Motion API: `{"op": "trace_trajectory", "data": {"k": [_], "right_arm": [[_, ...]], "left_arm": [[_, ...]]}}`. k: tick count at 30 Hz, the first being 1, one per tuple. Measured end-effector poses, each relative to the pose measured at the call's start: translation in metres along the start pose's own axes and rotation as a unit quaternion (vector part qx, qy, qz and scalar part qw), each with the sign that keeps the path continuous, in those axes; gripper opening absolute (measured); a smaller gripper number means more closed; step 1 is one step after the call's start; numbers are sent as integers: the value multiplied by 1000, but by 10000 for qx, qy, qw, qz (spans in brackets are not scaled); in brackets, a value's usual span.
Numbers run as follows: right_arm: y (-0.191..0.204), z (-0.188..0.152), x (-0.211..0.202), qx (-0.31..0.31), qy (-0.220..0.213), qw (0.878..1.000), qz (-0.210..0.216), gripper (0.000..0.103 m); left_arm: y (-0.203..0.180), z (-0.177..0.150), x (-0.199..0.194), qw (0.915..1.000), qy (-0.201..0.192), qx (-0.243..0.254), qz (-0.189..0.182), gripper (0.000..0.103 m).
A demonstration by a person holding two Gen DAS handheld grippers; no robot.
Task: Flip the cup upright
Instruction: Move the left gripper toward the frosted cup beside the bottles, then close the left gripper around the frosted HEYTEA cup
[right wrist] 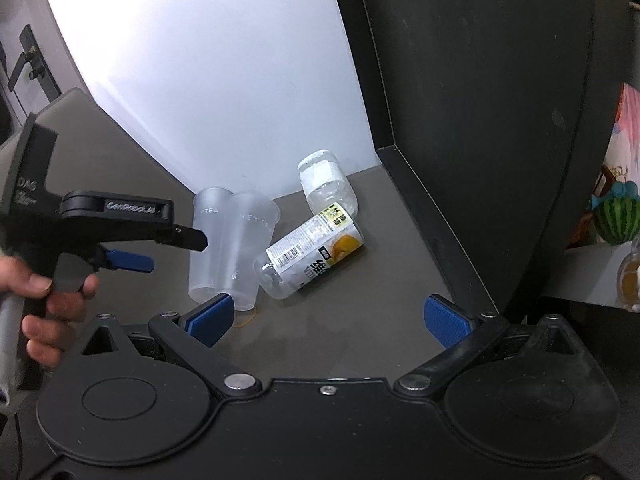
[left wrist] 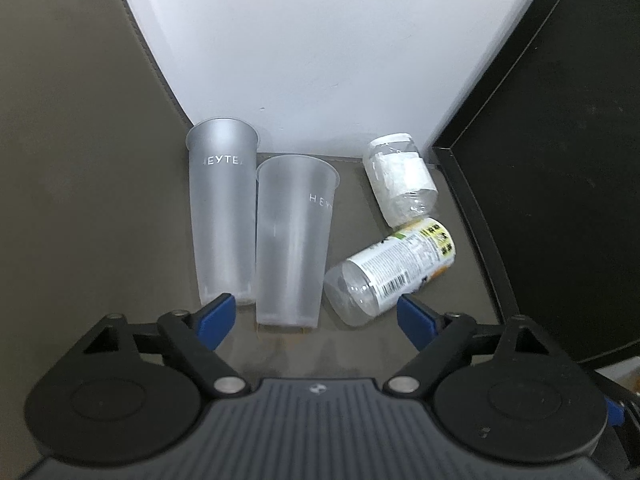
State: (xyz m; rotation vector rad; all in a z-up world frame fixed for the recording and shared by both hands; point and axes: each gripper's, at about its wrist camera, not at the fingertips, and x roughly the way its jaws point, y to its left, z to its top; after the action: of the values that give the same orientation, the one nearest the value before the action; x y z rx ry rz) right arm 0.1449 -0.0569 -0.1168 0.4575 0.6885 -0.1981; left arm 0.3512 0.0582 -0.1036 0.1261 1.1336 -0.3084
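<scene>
Two frosted plastic cups stand upright side by side on the dark table, mouths up. The nearer cup [left wrist: 294, 240] [right wrist: 252, 254] is right of the farther cup [left wrist: 224, 212] [right wrist: 208, 244]. My left gripper [left wrist: 316, 314] is open and empty, just in front of the nearer cup's base, not touching it. It shows from the side in the right wrist view [right wrist: 136, 260], left of the cups. My right gripper [right wrist: 328, 318] is open and empty, further back from the cups.
A clear bottle with a printed label [left wrist: 392, 270] [right wrist: 312, 256] lies on its side right of the cups. A clear jar [left wrist: 400, 178] [right wrist: 326, 186] lies behind it. A white wall [left wrist: 320, 60] is behind, a black panel [left wrist: 560, 160] at right.
</scene>
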Motion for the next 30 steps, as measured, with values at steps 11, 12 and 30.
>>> {"op": "trace_trajectory", "data": {"k": [11,12,30], "right_arm": [[-10,-3,11,133,135,9998,-52,102],[-11,-3,13,179,165,9997,-47,100],[-22,-6,33,564,492,9972,-47,95]], "left_arm": [[-2,17,47,9996,255,31,123,73],[-2,18,51,9995,280,40,134,73],[-7,45,120,9949,721,402,574,69]]}}
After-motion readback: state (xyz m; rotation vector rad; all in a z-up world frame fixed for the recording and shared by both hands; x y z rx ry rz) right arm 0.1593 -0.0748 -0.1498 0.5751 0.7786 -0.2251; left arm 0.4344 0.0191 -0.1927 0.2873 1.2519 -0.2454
